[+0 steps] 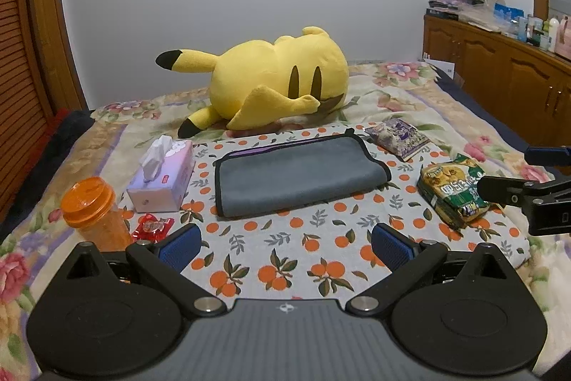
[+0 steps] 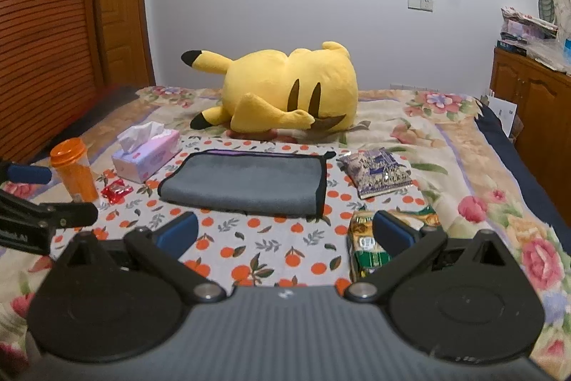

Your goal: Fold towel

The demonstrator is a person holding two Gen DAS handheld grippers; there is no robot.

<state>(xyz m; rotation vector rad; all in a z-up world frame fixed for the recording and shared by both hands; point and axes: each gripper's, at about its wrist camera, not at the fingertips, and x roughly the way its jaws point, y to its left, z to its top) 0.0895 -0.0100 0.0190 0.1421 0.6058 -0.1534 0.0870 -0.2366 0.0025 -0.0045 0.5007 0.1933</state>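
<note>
A grey towel with black trim (image 1: pixel 299 176) lies folded in a flat rectangle on an orange-print cloth (image 1: pixel 285 256) on the bed; a purple inner edge shows along its far side. It also shows in the right wrist view (image 2: pixel 246 183). My left gripper (image 1: pixel 285 247) is open and empty, held back from the towel's near edge. My right gripper (image 2: pixel 285 234) is open and empty, also short of the towel; it shows at the right edge of the left wrist view (image 1: pixel 514 174). The left gripper shows at the left edge of the right wrist view (image 2: pixel 53 195).
A pink tissue box (image 1: pixel 162 177), an orange jar (image 1: pixel 94 215) and a red candy packet (image 1: pixel 153 225) lie left of the towel. A purple snack bag (image 1: pixel 398 136) and a green snack bag (image 1: pixel 453 190) lie to its right. A yellow plush toy (image 1: pixel 271 81) lies behind it.
</note>
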